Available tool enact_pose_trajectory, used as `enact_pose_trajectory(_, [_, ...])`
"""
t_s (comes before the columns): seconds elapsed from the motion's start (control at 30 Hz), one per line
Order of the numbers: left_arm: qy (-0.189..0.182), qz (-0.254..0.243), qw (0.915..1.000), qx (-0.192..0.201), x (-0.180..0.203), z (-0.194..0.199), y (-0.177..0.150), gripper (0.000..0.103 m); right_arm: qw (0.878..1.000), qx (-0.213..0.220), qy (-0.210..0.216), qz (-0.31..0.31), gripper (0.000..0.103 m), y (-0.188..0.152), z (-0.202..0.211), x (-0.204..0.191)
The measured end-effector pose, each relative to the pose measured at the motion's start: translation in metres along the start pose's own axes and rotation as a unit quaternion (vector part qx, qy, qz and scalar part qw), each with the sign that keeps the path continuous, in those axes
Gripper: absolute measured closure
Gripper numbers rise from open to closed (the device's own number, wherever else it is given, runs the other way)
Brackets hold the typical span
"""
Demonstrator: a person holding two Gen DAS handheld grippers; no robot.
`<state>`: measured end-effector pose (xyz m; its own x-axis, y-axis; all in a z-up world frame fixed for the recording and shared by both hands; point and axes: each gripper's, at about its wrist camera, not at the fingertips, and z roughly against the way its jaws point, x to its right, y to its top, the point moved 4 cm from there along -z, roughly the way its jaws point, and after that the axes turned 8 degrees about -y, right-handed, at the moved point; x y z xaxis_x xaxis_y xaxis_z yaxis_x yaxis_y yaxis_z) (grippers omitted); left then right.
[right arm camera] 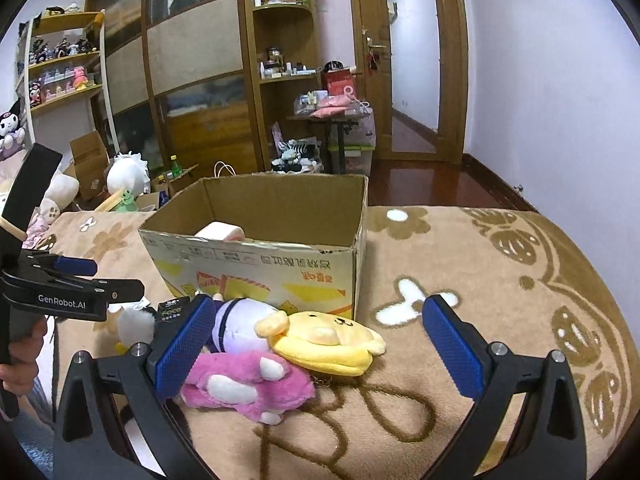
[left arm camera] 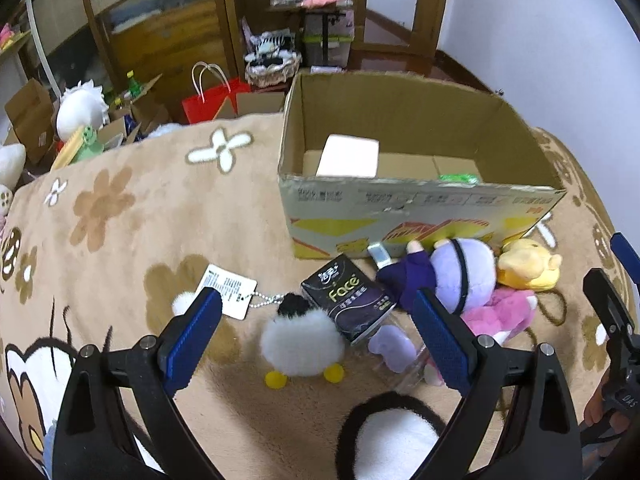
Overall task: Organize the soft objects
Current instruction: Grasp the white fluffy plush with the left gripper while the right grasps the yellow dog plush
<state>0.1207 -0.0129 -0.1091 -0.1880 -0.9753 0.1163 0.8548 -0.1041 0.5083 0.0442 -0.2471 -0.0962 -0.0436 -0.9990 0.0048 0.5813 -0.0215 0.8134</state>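
An open cardboard box (left arm camera: 420, 216) (right arm camera: 256, 268) stands on a beige flowered blanket, with a white block (left arm camera: 348, 156) inside. In front of it lie a white fluffy chick keychain (left arm camera: 302, 346), a black "Face" tissue pack (left arm camera: 352, 302), a purple plush (left arm camera: 460, 272) (right arm camera: 240, 328), a yellow plush (left arm camera: 528, 266) (right arm camera: 324, 342) and a pink plush (left arm camera: 500, 314) (right arm camera: 248, 380). My left gripper (left arm camera: 316, 336) is open above the chick and tissue pack. My right gripper (right arm camera: 320, 348) is open above the yellow and pink plush, holding nothing.
A black-and-white plush (left arm camera: 394, 436) lies near the left gripper's base. A paper tag (left arm camera: 230, 290) is chained to the chick. Beyond the blanket's far edge are boxes, a red bag (left arm camera: 212, 98), shelves and a doorway (right arm camera: 412, 64).
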Motion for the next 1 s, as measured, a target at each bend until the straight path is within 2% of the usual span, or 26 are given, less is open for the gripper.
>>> enact_pose_trajectory(0.43, [-0.005, 0.038, 0.9977, -0.057, -0.018, -0.027, -0.007, 0.008, 1.000, -0.021, 0.002, -0.003, 0.000, -0.012, -0.028, -0.001])
enact_pose_trajectory(0.93, [-0.010, 0.088, 0.9887, -0.121, -0.037, -0.059, -0.021, 0.009, 0.998, -0.053, 0.015, -0.027, 0.000, -0.024, -0.053, 0.004])
enact_pose_trajectory(1.0, [-0.011, 0.089, 0.9883, -0.123, -0.037, -0.060, -0.022, 0.013, 0.998, -0.054, 0.014, -0.022, 0.000, -0.025, -0.053, 0.002])
